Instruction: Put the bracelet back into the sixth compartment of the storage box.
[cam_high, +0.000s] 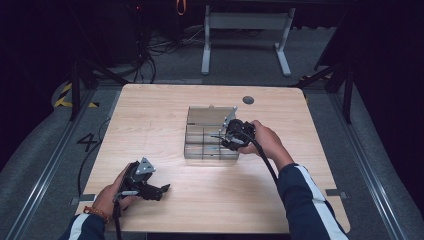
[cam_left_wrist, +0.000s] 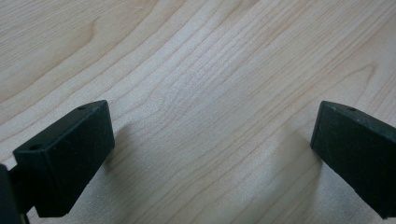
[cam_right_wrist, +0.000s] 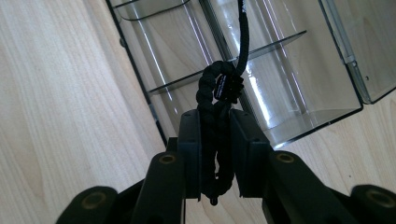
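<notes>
Over the clear divided box (cam_right_wrist: 289, 70), the right gripper (cam_right_wrist: 215, 140) clamps a black braided cord (cam_right_wrist: 212, 93), looped and bundled

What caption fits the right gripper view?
Right gripper shut on black cord above clear box.

Both grippers, left (cam_high: 162, 190) and right (cam_high: 223, 137), are black with blocky jaws and brass-coloured pivot screws. Grey triangular top plates, trailing black cables. Dark sleeves carry white stripes; orange wristband (cam_high: 97, 213) on left wrist.
</notes>
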